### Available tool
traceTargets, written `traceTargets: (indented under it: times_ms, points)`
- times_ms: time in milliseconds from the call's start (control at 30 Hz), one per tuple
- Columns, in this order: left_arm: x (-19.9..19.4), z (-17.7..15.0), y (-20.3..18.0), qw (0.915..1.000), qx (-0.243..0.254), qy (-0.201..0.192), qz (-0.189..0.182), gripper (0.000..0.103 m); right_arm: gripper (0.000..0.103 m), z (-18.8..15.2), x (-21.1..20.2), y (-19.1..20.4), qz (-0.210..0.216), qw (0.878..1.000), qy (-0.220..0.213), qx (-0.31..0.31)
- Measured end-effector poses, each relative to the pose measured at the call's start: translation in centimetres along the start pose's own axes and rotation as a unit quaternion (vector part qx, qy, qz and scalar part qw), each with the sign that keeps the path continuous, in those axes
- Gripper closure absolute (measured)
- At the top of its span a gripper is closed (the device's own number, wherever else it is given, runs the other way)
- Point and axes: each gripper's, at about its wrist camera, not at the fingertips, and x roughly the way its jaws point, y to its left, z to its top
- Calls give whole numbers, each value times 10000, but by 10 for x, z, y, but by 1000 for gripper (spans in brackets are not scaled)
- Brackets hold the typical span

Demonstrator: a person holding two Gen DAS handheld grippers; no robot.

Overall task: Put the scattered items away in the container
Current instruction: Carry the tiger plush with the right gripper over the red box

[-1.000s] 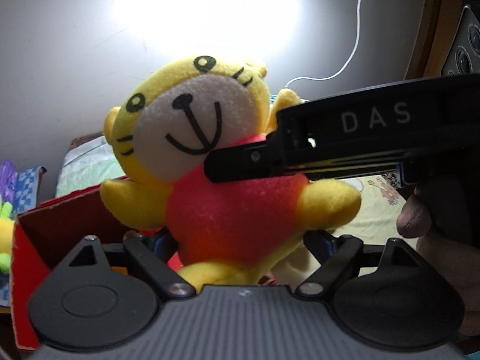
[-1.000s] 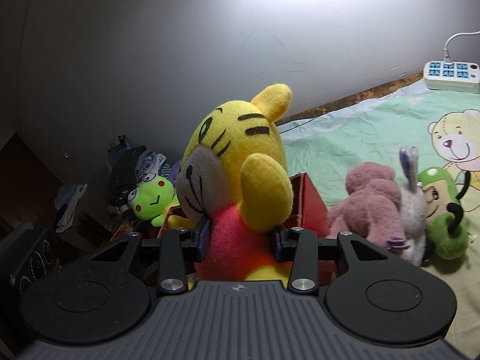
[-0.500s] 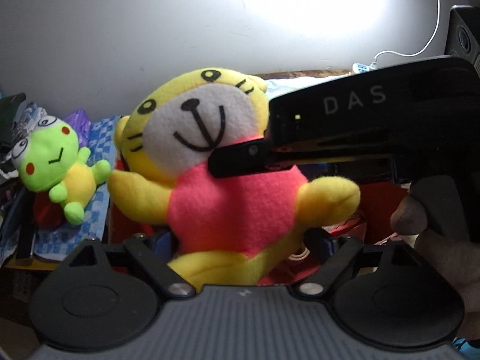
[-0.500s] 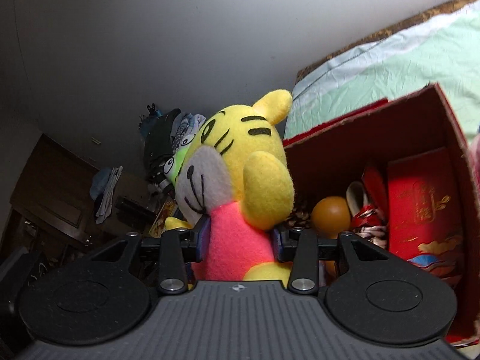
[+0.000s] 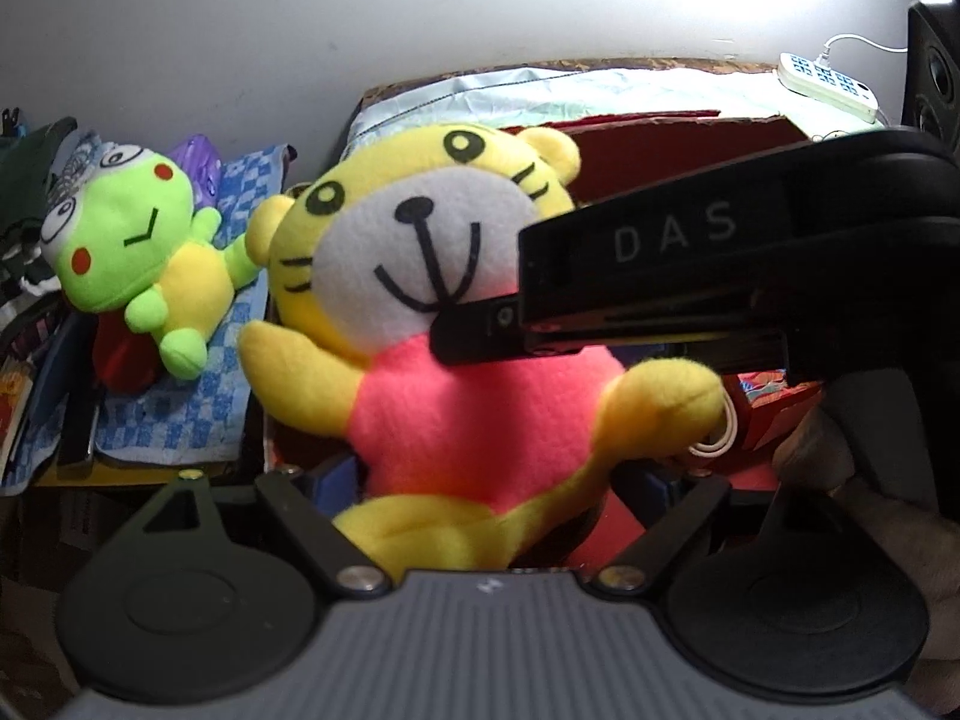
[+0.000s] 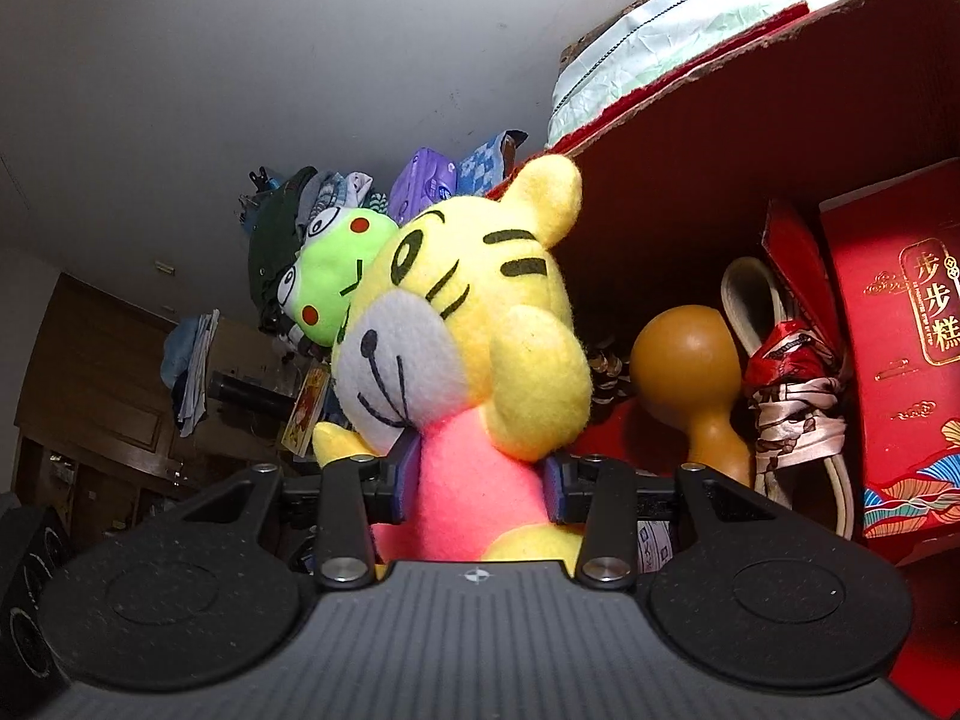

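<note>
A yellow tiger plush (image 5: 456, 300) with a pink shirt is held over the open red cardboard box (image 5: 690, 144). My left gripper (image 5: 486, 480) is shut on its lower body. My right gripper (image 6: 480, 480) is shut on its pink middle from the side; that gripper's black body (image 5: 690, 276) crosses the left wrist view. In the right wrist view the tiger (image 6: 468, 312) hangs at the box's left wall (image 6: 690, 180).
A green frog plush (image 5: 132, 246) lies on a blue checked cloth (image 5: 180, 414) left of the box. Inside the box are an orange gourd (image 6: 690, 372), a red gift carton (image 6: 900, 348) and ribbons. A white power strip (image 5: 828, 84) lies on the bed behind.
Both grippers have carried the tiger left and down from above the bed to over the red box. The box's inside has come closer and the frog plush has come into view.
</note>
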Motion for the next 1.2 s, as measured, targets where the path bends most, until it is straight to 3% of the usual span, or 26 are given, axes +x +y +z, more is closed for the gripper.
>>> traceTargets:
  times_ms: [133,267,400,500,567,700,833,900,1033,1200]
  points:
    - [-7,1,-8,9998,-143,128,-21,13,55,7,9,-3,-121,9996,233,-91]
    - [-6,-1,-7,9998,-131,117,5,13,41,11,4,0,-217,9986,268,-392]
    - [-5,-1,-9,9998,-104,138,23,13,40,15,-19,2,-365,9972,28,-651]
    - [-10,-1,-13,10000,-21,62,-5,14,46,14,-39,3,-573,9932,-298,-972]
    - [-17,-1,-13,9999,-8,-10,-102,13,63,15,-41,7,-826,9874,-341,-1306]
    - [-29,-1,-13,9998,70,-164,-66,13,79,16,-31,6,-904,9832,-146,-1579]
    - [-37,2,-14,9990,176,-378,176,14,80,16,-10,9,-1050,9797,109,-1703]
    - [-39,6,-10,9990,100,-430,118,14,80,15,-3,11,-1075,9781,176,-1775]
    - [-29,12,-8,9992,33,-389,89,20,81,19,14,11,-1062,9775,442,-1768]
    - [-21,13,-13,9990,137,-369,228,18,82,19,21,7,-1059,9783,593,-1679]
